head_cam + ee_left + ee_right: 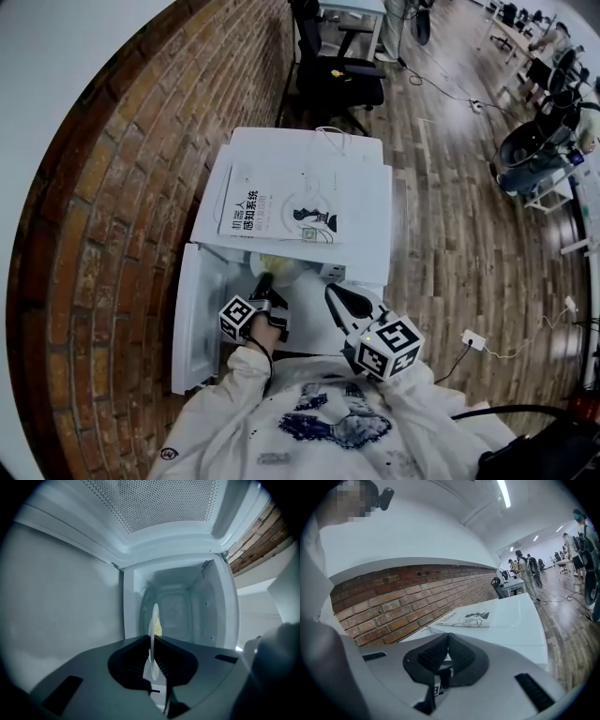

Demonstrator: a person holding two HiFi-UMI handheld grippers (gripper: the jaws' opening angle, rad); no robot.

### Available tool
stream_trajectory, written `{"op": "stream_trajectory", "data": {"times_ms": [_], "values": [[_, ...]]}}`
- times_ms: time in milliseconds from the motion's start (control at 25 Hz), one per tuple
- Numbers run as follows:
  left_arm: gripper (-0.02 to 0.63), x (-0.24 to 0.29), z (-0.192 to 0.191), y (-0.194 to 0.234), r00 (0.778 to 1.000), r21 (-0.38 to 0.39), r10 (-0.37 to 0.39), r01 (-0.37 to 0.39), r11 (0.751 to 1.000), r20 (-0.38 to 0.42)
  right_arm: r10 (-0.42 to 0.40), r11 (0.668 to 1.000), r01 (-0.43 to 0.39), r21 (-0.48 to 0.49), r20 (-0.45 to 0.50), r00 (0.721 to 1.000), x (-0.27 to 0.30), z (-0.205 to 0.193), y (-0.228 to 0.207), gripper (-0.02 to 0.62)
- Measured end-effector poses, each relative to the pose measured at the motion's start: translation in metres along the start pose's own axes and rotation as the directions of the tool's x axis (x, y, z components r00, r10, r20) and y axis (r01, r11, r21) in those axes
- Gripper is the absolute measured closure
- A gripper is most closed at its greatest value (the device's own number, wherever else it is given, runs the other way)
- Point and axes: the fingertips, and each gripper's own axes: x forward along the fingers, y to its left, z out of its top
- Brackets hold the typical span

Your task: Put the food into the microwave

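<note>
A white microwave stands with its door swung open to the left. My left gripper is shut on the rim of a pale plate that carries yellow food, right at the oven's mouth. In the left gripper view the plate shows edge-on between the jaws of the left gripper, with the yellow food beyond them and the microwave cavity ahead. My right gripper hovers at the front right of the oven; in its own view the right gripper is shut and holds nothing.
A book lies on top of the microwave, also seen as the book ahead of my right jaws. A brick wall runs along the left. Behind the oven stands an office chair; cables and a power strip lie on the wooden floor.
</note>
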Motion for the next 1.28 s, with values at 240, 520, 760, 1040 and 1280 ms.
{"op": "stream_trajectory", "data": {"times_ms": [240, 520, 760, 1040, 1280], "values": [[0.581, 0.008, 0.003, 0.005, 1.0, 0.004, 0.015, -0.015, 1.0, 0.005, -0.002, 1.0, 0.002, -0.004, -0.004, 1.0, 0.002, 0.001, -0.002, 0.581], [0.581, 0.014, 0.006, 0.013, 0.999, -0.001, 0.032, -0.032, 1.0, 0.009, -0.005, 1.0, 0.005, -0.005, -0.012, 1.0, 0.004, 0.0, -0.004, 0.581], [0.581, 0.021, 0.006, 0.017, 0.999, -0.012, 0.034, -0.034, 0.999, 0.011, -0.013, 1.0, 0.013, -0.007, -0.013, 1.0, 0.004, 0.001, -0.006, 0.581], [0.581, 0.031, 0.008, 0.013, 1.0, -0.003, 0.01, -0.01, 1.0, 0.007, -0.017, 1.0, 0.017, -0.007, -0.018, 1.0, 0.003, 0.001, -0.006, 0.581], [0.581, 0.033, 0.008, 0.012, 1.0, 0.001, -0.007, 0.007, 1.0, 0.007, -0.022, 1.0, 0.022, -0.006, -0.021, 1.0, 0.002, -0.002, -0.007, 0.581]]}}
